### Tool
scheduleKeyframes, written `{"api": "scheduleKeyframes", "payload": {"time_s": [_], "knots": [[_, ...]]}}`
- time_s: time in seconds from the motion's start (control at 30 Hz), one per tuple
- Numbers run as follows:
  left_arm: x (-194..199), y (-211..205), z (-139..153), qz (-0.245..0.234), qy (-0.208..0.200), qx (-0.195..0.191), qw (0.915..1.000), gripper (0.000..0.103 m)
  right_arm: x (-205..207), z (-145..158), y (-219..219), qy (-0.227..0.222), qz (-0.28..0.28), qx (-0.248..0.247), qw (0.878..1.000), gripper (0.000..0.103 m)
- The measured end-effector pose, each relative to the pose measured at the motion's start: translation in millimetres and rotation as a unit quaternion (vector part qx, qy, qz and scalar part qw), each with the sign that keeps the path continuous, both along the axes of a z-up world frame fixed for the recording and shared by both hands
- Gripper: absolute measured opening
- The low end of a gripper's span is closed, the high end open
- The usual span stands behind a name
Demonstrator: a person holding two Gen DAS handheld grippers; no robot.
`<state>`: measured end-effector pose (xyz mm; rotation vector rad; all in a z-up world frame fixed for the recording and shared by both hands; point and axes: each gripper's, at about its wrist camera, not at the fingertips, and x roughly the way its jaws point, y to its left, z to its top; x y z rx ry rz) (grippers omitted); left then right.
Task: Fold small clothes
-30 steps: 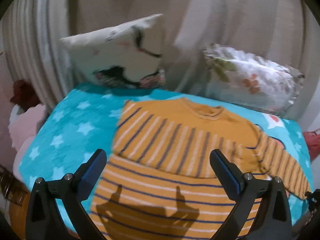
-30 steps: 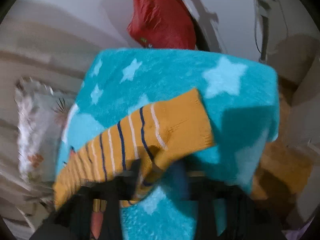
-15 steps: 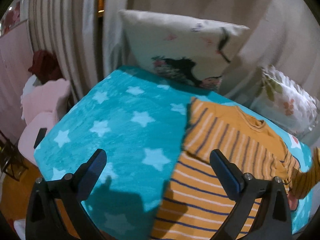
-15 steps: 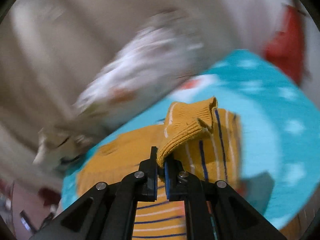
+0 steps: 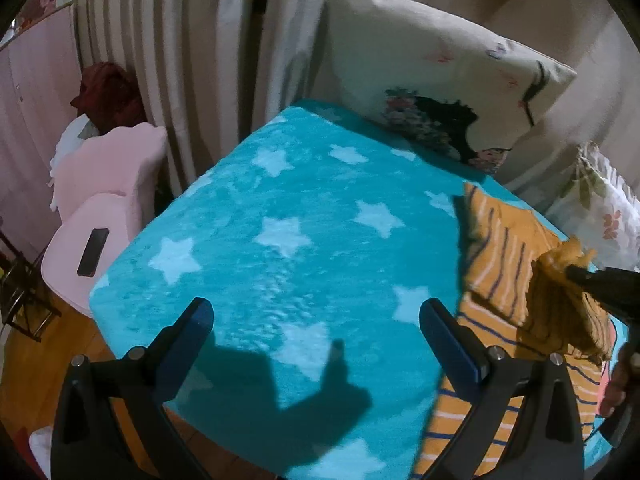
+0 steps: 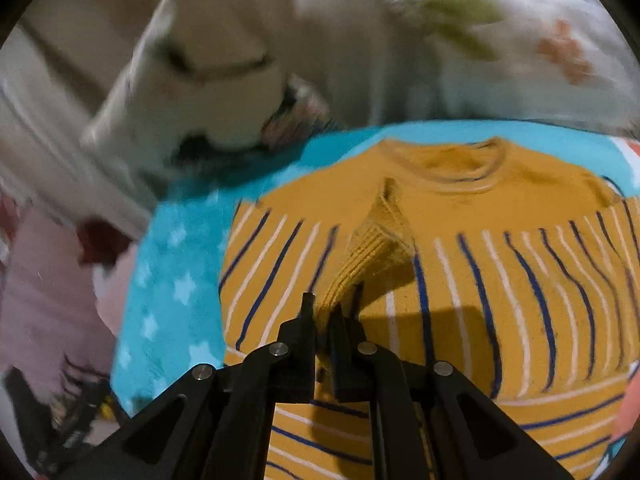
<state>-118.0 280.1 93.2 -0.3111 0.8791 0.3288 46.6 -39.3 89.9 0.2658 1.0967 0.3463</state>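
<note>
An orange sweater point(image 6: 460, 216) with navy and white stripes lies flat on a turquoise star blanket point(image 5: 280, 240), neck hole toward the pillows. My right gripper point(image 6: 326, 312) is shut on the ribbed cuff point(image 6: 372, 248) of one sleeve and holds it over the sweater's chest. In the left wrist view that sleeve point(image 5: 560, 280) hangs from the right gripper point(image 5: 576, 272) at the right edge, above the sweater point(image 5: 500, 248). My left gripper point(image 5: 316, 316) is open over bare blanket, left of the sweater, with nothing between its blue-padded fingers point(image 5: 192, 320).
Two pillows point(image 5: 432, 80) point(image 6: 520, 32) lean against curtains behind the blanket. A pink chair point(image 5: 100, 200) with a dark phone point(image 5: 93, 252) on its seat stands left of the bed, over a wooden floor. A person's hand point(image 5: 618, 376) shows at the right edge.
My right gripper has swung the sleeve cuff from the blanket's far corner in over the sweater's body. My left gripper has slid left, off the sweater, over bare blanket.
</note>
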Motion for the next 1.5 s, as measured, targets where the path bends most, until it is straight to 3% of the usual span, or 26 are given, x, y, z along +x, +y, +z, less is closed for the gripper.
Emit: {"api": "scheduleKeyframes", "payload": {"time_s": [0.13, 0.27, 0.33, 0.47, 0.57, 0.67, 0.77, 0.83, 0.9, 1.0, 1.17, 1.27, 1.5], "knots": [[-4.5, 17.5, -2.3, 0.011, -0.002, -0.005, 0.9999, 0.103, 11.3, -16.5, 32.6, 0.012, 0.032, -0.021, 0.999, 0.007], [-6.0, 28.4, -2.1, 0.017, -0.01, -0.006, 0.9998, 0.103, 10.2, -24.1, 74.0, -0.008, 0.081, -0.108, 0.991, 0.013], [-6.2, 33.0, -3.1, 0.021, -0.013, -0.012, 0.9996, 0.103, 6.7, -23.5, 93.8, -0.024, 0.104, -0.135, 0.985, 0.03], [-5.9, 41.9, -5.8, 0.032, -0.019, -0.027, 0.999, 0.103, -2.5, -24.1, 125.1, -0.025, 0.157, -0.122, 0.98, 0.035], [-5.4, 42.2, -4.6, 0.032, -0.031, -0.021, 0.9988, 0.103, -7.6, -22.9, 126.4, -0.021, 0.154, -0.114, 0.981, 0.035], [-4.1, 36.0, -0.4, 0.016, -0.062, -0.012, 0.9979, 0.103, -11.3, -20.6, 103.8, -0.013, 0.114, -0.103, 0.988, 0.035], [2.2, 23.8, 2.7, -0.025, -0.093, -0.03, 0.9949, 0.103, -15.8, -19.5, 62.9, 0.005, 0.05, -0.094, 0.994, 0.036], [14.1, 11.7, -0.8, -0.069, -0.081, -0.053, 0.993, 0.103, -24.0, -19.5, 29.3, 0.018, 0.007, -0.086, 0.996, 0.038], [30.5, -6.3, -8.8, -0.106, -0.04, -0.058, 0.9919, 0.103, -35.0, -18.9, -3.5, 0.028, -0.033, -0.084, 0.996, 0.039], [43.8, -29.3, -19.4, -0.136, -0.004, -0.066, 0.9885, 0.103, -57.1, -16.6, -53.3, 0.042, -0.082, -0.091, 0.992, 0.04], [41.7, -59.1, -27.8, -0.155, 0.016, -0.071, 0.9853, 0.103, -99.0, -10.6, -119.8, 0.066, -0.112, -0.123, 0.984, 0.04], [30.7, -69.3, -28.2, -0.153, 0.017, -0.071, 0.9855, 0.103, -129.7, -8.7, -158.6, 0.076, -0.117, -0.143, 0.98, 0.048], [-11.6, -80.9, -34.8, -0.13, 0.029, -0.091, 0.9868, 0.103, -195.7, -23.1, -224.6, 0.096, -0.131, -0.072, 0.984, 0.051]]}}
